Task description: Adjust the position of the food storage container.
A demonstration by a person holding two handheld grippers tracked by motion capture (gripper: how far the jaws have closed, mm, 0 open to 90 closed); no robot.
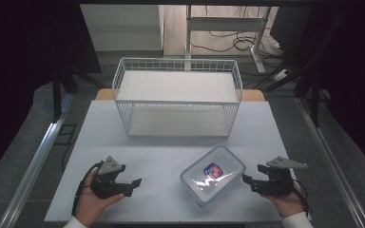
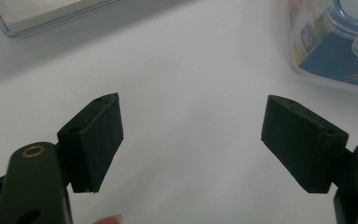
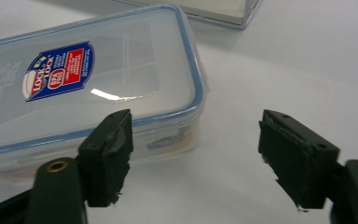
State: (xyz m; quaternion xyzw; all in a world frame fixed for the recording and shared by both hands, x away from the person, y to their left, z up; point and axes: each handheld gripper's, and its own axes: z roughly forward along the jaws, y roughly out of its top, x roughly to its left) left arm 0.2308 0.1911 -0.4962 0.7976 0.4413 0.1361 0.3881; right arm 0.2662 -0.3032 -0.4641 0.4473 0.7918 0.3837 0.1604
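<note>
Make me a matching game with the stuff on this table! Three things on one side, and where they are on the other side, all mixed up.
Things:
1. wire basket
2. plastic box
3. left gripper

Places:
A. near edge of the table, between the two grippers
B. near-left of the table, held in a hand, open
C. far end of the table, standing empty

Pairs: 1-C, 2-A, 3-B

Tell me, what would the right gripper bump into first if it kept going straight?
Probably the clear plastic container: the right gripper points at it with open jaws, a small gap away.
</note>
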